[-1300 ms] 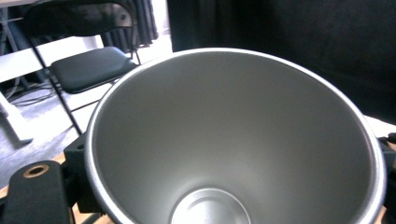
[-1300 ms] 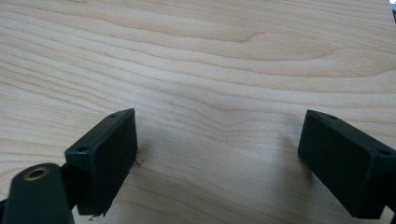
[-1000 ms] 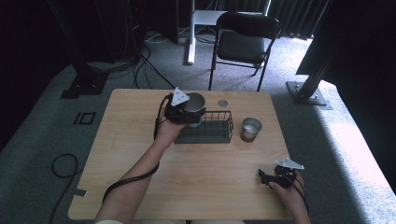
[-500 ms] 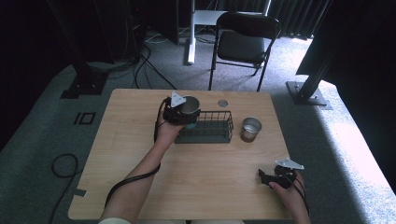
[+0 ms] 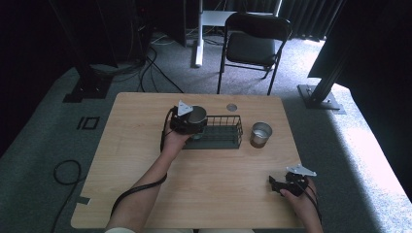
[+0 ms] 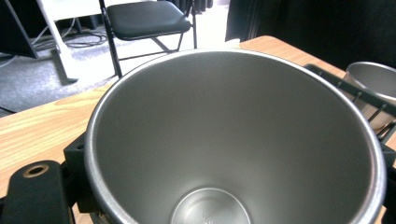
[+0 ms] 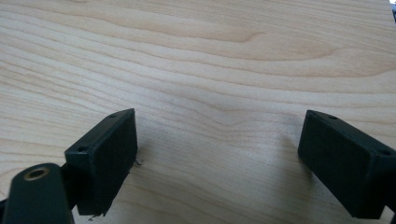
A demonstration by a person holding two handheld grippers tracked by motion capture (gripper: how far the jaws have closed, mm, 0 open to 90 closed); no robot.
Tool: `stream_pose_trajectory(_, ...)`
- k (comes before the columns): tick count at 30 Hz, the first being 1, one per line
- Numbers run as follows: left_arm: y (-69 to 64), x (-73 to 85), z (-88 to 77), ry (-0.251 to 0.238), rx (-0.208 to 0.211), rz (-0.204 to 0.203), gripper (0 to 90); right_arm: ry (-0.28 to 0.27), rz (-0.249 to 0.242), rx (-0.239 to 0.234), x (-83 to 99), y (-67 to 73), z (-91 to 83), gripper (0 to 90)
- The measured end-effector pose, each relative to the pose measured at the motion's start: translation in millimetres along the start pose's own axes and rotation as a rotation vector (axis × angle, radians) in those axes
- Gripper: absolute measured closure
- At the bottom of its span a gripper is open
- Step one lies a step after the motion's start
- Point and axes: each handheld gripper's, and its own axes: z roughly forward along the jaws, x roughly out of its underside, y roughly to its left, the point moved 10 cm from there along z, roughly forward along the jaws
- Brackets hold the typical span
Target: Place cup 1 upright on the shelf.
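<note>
A steel cup (image 5: 197, 115) (image 6: 233, 140) is held upright, mouth up, by my left gripper (image 5: 193, 124), which is shut on it at the left end of a black wire basket (image 5: 228, 118). In the left gripper view the cup's bare inside faces the camera, with a black jaw on each side of it. A second steel cup (image 5: 261, 133) (image 6: 373, 80) stands on the table just right of the basket. My right gripper (image 5: 275, 184) (image 7: 217, 158) rests low over bare wood near the table's front right corner, open, with nothing between its jaws.
A small round metal lid (image 5: 231, 107) lies behind the basket near the far edge of the wooden table (image 5: 145, 194). A black folding chair (image 5: 252, 46) stands beyond the table. Cables lie on the floor at left.
My left hand has come down with the cup, which now sits lower at the basket's left end. The right gripper has not moved.
</note>
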Motion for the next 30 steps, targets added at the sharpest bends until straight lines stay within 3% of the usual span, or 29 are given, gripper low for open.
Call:
stream_pose_trajectory(10, -2.4, 4.1, -0.1, -0.009, -0.011, 0.025, 13.7, 0.000, 0.000, 0.000, 0.0, 0.0, 0.0, 11.5)
stream_pose_trajectory(11, -1.9, 4.0, -0.2, -0.005, -0.018, 0.025, 13.5, 0.000, 0.000, 0.000, 0.0, 0.0, 0.0, 11.5)
stream_pose_trajectory(12, 1.2, 3.5, -0.5, -0.005, -0.060, 0.015, 13.0, 0.000, 0.000, 0.000, 0.0, 0.0, 0.0, 11.5)
stream_pose_trajectory(14, 2.7, 4.0, -0.7, 0.000, -0.072, 0.010, 12.9, 0.000, 0.000, 0.000, 0.0, 0.0, 0.0, 11.5)
stream_pose_trajectory(15, 2.7, 4.0, -0.7, 0.000, -0.072, 0.010, 12.5, 0.000, 0.000, 0.000, 0.0, 0.0, 0.0, 11.5)
stream_pose_trajectory(16, 1.4, 5.7, -0.6, 0.013, -0.031, -0.004, 12.5, 0.000, 0.000, 0.000, 0.0, 0.0, 0.0, 11.5)
stream_pose_trajectory(17, 0.9, 6.3, -0.7, 0.018, -0.017, -0.002, 4.8, 0.000, 0.000, 0.000, 0.0, 0.0, 0.0, 11.5)
stream_pose_trajectory(19, -1.2, 6.6, -1.5, 0.024, 0.024, -0.015, 1.3, 0.000, 0.000, 0.000, 0.0, 0.0, 0.0, 11.5)
stream_pose_trajectory(25, -4.5, 6.0, -7.7, 0.027, 0.013, 0.014, 0.2, 0.000, 0.000, 0.000, 0.0, 0.0, 0.0, 11.5)
stream_pose_trajectory(30, 0.5, 7.8, -15.2, 0.015, -0.003, 0.006, 0.2, 0.000, 0.000, 0.000, 0.0, 0.0, 0.0, 11.5)
